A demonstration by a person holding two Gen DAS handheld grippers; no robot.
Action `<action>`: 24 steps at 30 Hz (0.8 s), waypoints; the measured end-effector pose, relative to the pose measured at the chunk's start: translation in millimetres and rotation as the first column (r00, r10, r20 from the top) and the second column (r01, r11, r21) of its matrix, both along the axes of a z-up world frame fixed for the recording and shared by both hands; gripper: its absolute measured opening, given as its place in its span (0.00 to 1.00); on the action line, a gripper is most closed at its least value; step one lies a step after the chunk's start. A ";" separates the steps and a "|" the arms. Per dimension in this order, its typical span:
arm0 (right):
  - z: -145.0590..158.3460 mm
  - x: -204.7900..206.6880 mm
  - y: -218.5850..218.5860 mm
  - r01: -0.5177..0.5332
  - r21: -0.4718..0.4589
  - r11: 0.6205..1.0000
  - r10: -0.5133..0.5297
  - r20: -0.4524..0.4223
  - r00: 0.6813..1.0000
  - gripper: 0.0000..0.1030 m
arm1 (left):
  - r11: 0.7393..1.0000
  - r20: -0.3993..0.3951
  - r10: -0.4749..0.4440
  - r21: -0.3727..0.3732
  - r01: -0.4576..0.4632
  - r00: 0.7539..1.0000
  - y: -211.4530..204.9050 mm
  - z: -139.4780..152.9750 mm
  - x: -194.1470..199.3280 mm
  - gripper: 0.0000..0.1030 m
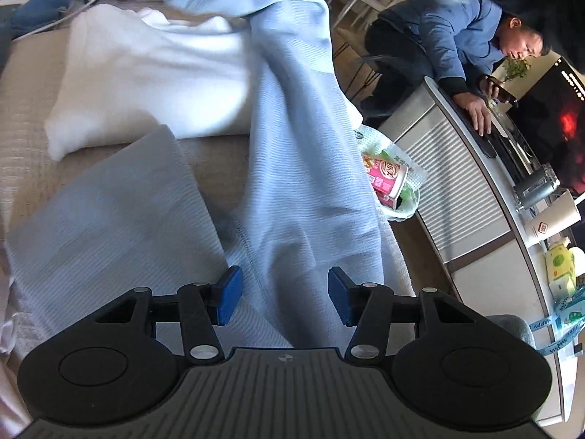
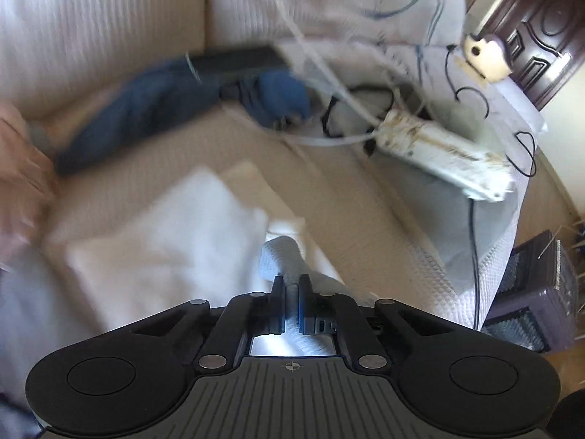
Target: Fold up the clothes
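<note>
A beige sofa (image 1: pixel 33 168) fills the left of the left wrist frame. A light blue garment (image 1: pixel 292 146) runs from top centre down to the lower middle, draped over a folded white cloth (image 1: pixel 146 84). The left claw (image 1: pixel 283 294) gapes, released, above it. The right claw (image 2: pixel 290 292) is clenched on a bunched blue fold.

free: beige cushion (image 2: pixel 329 197) | blocked: power strip (image 2: pixel 446 153), cables (image 2: pixel 329 73)
</note>
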State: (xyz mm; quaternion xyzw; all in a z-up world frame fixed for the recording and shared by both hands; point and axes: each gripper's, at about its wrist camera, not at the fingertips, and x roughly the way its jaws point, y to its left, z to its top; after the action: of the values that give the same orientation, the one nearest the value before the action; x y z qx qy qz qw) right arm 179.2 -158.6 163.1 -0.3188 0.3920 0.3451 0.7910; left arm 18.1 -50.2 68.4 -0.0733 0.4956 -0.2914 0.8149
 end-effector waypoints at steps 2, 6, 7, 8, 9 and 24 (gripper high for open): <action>31.2 -21.2 -21.7 -0.004 0.069 0.998 0.005 -0.006 1.000 0.06 | 1.000 0.012 0.000 0.011 0.000 1.000 -1.8 4.9 -4.8 0.47; 89.4 -81.0 -72.2 -0.034 0.206 0.978 0.038 -0.015 0.999 0.06 | 1.000 0.031 -0.020 -0.012 0.020 0.999 -14.4 13.0 -15.6 0.47; 100.3 -97.7 -85.9 -0.035 0.235 0.971 0.041 -0.018 0.999 0.06 | 0.999 0.043 -0.027 -0.022 0.028 0.999 -18.2 13.4 -17.6 0.47; 110.0 -114.8 -100.0 -0.034 0.267 0.963 0.041 -0.021 0.999 0.06 | 0.999 0.058 -0.030 -0.032 0.032 0.998 -23.3 13.5 -19.1 0.47; 118.5 -130.6 -113.1 -0.032 0.300 0.954 0.043 -0.028 0.999 0.06 | 0.998 0.078 -0.036 -0.041 0.039 0.996 -28.7 12.8 -20.2 0.47; 22.5 -261.6 -154.2 0.076 0.470 0.880 0.128 -0.387 0.913 0.13 | 0.998 0.002 -0.064 0.008 0.064 0.998 15.7 1.0 -86.8 0.50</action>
State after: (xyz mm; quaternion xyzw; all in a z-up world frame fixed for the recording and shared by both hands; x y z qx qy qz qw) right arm -82.4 -312.8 185.5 -0.0417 0.4469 0.5001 0.7406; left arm -68.7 -34.5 69.3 -0.0537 0.4981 -0.3152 0.8060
